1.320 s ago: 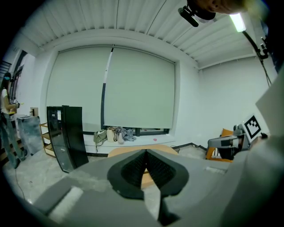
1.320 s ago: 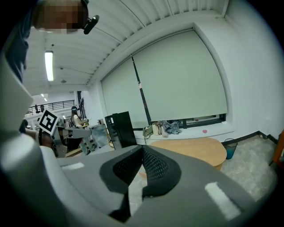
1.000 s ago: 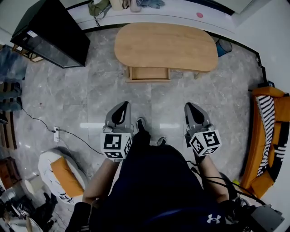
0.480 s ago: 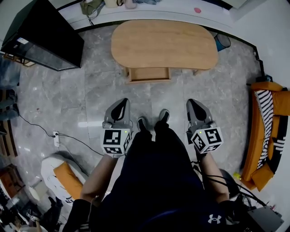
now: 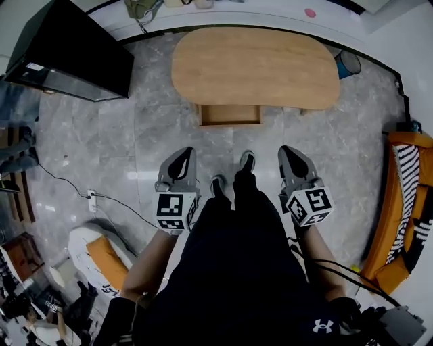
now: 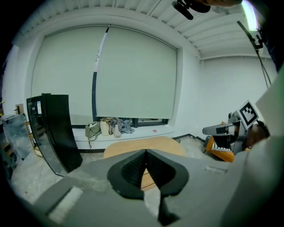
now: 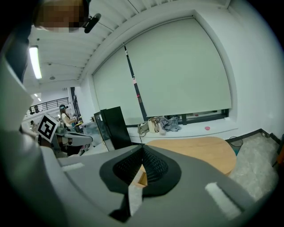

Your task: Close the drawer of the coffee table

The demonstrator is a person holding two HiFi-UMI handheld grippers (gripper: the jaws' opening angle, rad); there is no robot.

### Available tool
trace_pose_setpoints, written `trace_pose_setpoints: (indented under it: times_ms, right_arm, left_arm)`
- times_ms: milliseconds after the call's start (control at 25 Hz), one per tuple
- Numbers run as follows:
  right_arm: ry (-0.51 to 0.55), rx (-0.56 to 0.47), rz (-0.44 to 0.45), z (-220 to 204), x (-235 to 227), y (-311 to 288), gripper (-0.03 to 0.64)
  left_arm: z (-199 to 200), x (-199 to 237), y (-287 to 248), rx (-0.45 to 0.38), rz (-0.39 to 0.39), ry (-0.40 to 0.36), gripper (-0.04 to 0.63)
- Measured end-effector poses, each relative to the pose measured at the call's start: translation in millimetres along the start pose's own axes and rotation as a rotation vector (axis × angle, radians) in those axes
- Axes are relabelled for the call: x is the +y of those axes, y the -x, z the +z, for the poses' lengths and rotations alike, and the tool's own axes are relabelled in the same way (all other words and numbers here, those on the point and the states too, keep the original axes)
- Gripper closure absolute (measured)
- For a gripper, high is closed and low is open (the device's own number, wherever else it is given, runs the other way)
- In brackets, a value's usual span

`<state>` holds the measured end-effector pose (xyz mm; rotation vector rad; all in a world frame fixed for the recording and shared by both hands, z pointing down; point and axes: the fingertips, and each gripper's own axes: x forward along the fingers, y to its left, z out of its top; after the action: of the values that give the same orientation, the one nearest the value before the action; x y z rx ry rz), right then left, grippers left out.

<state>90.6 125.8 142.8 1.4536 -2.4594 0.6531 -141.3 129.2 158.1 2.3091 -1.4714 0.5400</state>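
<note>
Drawer [image 5: 231, 115] pulled out of coffee table [image 5: 254, 64], facing the person, long side along the table's near edge. Left tongs [image 5: 184, 155], right tongs [image 5: 287, 153] closed, empty, well short. Grey tiled floor [image 5: 101, 155]; orange sofa [image 5: 404, 203].

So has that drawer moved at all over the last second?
No. The drawer still juts out from the front edge of the coffee table just as far as before.

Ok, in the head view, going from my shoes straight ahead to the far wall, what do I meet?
Your shoes → grey floor → open drawer → table top → white ledge.
</note>
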Motion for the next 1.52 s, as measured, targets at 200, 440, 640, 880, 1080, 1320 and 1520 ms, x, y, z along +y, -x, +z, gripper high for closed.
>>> trace_pose_setpoints:
  times_ms: [200,440,640,880,1080,1320,1520]
  right_arm:
    - [-0.006,0.007,0.04,17.9,-47.4,-31.1,0.615]
    - [0.036,0.051,0.052,15.3,-109.7,-71.5,0.615]
    - [0.077,0.091,0.069,-4.5,-134.8,-102.2,0.615]
    - [0.071,0.14,0.088,-45.9,-158.9,-135.9,0.615]
    - [0.092,0.19,0.105,-85.0,-170.7,-163.9,0.614]
    - [0.107,0.223,0.085,-135.8,-181.4,-192.1,0.615]
    - [0.06,0.284,0.025,-191.2,-195.6,-201.8,0.614]
  left_arm:
    - [6.2,8.5,-47.0,0.034,0.048,-0.058,0.594]
    - [6.4,25.6,-92.2,0.048,0.107,-0.172,0.594]
    - [-21.3,50.1,-118.4,0.129,0.156,-0.193,0.594]
    - [-62.2,71.9,-136.1,0.227,0.186,-0.203,0.594]
    - [-99.4,84.9,-160.0,0.275,0.174,-0.217,0.594]
    - [-175.8,101.8,-196.7,0.353,0.11,-0.196,0.594]
    - [-226.0,112.8,-226.8,0.402,0.048,-0.255,0.591]
